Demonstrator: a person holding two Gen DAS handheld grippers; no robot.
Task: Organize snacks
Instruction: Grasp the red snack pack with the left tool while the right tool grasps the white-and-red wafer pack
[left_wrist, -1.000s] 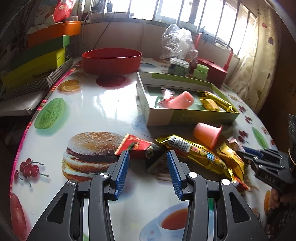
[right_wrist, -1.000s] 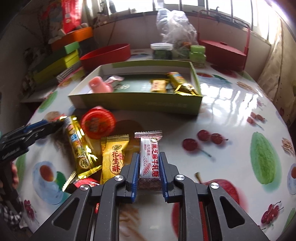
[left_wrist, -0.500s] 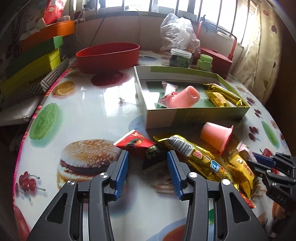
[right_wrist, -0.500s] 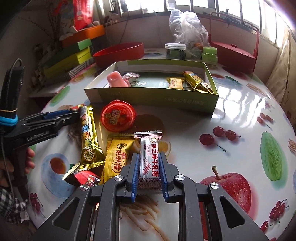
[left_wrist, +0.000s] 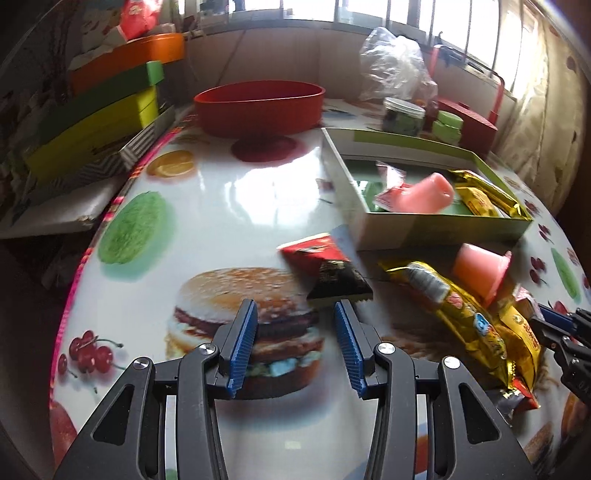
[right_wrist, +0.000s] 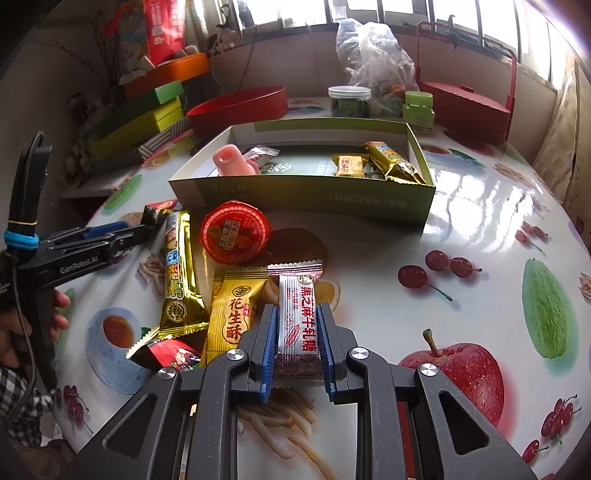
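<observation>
— Two tongs, what state?
— Right gripper (right_wrist: 297, 347) clamps a white, red-lettered candy wrapper (right_wrist: 297, 325). Left gripper (left_wrist: 295, 345) stands open, empty; a red-and-black foil packet (left_wrist: 327, 267) lies just ahead of its right finger.

**White candy clamped in my right claw**

My right gripper (right_wrist: 295, 345) pinches a white sesame nougat packet (right_wrist: 297, 325) (red lettering) above the table (right_wrist: 424, 221). Left of it lie a yellow peanut-crisp packet (right_wrist: 232, 314) and a red-lidded jelly cup (right_wrist: 235, 232); farther off sits the green box (right_wrist: 306, 194).
</observation>
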